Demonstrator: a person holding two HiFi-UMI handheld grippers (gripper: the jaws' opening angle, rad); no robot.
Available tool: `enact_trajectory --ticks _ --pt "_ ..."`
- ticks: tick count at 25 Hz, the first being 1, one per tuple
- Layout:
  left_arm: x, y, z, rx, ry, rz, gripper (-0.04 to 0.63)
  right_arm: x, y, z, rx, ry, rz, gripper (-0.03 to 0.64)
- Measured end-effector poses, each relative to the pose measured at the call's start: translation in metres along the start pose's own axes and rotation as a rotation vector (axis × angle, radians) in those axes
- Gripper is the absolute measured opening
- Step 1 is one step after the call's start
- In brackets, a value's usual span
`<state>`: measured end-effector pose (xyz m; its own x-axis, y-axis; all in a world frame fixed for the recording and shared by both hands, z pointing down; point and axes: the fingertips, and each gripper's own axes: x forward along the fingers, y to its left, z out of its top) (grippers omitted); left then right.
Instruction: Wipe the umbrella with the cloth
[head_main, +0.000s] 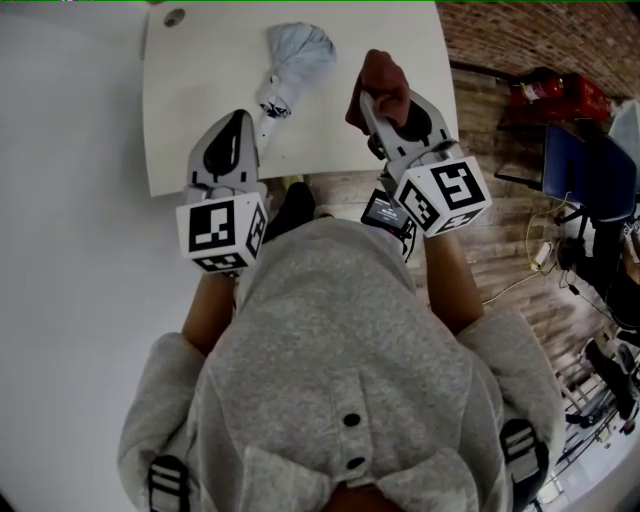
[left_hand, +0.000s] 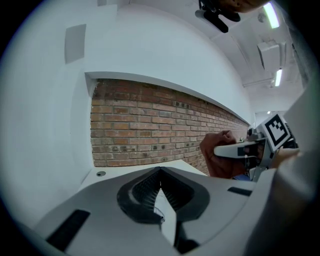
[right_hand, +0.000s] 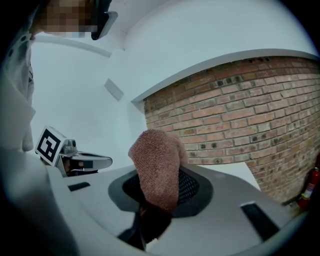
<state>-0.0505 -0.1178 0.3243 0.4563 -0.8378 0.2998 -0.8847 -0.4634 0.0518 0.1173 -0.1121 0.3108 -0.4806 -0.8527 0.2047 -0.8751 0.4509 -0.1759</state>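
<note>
Umbrella (head_main: 292, 62) folded and lying on the white table (head_main: 200, 110), just beyond both grippers, untouched by the look of it. Nearest the camera, a grey hooded top (head_main: 340, 380), soft knit with two dark snaps. Next out, left gripper (head_main: 240, 120) with jaws pressed together on nothing, ribbed dark pads meeting inside a smooth grey shell. Beside it, right gripper (head_main: 378, 100) clamped on the cloth (head_main: 384, 82), a reddish-brown terry piece, looped and nubbly, bunched upright above the jaws and draping back between them. Each fitted with a black-and-white marker cube (head_main: 222, 232). Further on, matte tabletop, flat and hard, with a small round fitting (head_main: 174, 16) near its far corner. On it, pale blue-grey canopy gathered into a crumpled bundle at the far end, narrowing to a slim white stem with a darker-marked near end pointing toward the left gripper. Probably light; limp and slippery in the fabric, stiff only along the shaft, ribs likely easy to bend. Best pinned at the stem or handle end with the left jaws, leaving the canopy free for wiping strokes. Beyond, red brick wall (head_main: 520, 30) and wood-look floor (head_main: 500, 260).
</note>
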Motion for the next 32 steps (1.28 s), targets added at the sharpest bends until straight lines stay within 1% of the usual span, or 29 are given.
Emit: enact_trajectory --ticks 5,7,11,15,18,22,27,32 --pt "0.018 0.012 0.001 -0.006 0.024 -0.017 0.015 0.024 -0.004 -0.007 0.069 0.074 0.025 0.094" --pt "0.022 0.018 -0.001 -0.013 0.035 -0.023 0.015 0.032 -0.004 -0.007 0.067 0.083 0.021 0.094" --pt "0.032 0.029 -0.004 -0.026 0.063 -0.046 0.015 0.049 -0.009 -0.003 0.002 0.107 -0.012 0.094" --pt "0.046 0.042 -0.022 -0.048 0.104 -0.074 0.015 0.069 -0.013 -0.009 -0.056 0.146 -0.038 0.095" --pt "0.052 0.050 -0.033 -0.079 0.140 -0.107 0.017 0.081 -0.012 -0.011 -0.098 0.184 -0.056 0.103" --pt "0.064 0.058 -0.051 -0.129 0.207 -0.166 0.017 0.101 -0.012 -0.011 -0.145 0.224 -0.079 0.103" --pt "0.079 0.070 -0.082 -0.137 0.282 -0.195 0.017 0.129 -0.019 -0.018 -0.182 0.258 -0.087 0.103" --pt "0.080 0.068 -0.107 -0.145 0.375 -0.208 0.018 0.147 -0.025 -0.024 -0.259 0.303 -0.077 0.103"
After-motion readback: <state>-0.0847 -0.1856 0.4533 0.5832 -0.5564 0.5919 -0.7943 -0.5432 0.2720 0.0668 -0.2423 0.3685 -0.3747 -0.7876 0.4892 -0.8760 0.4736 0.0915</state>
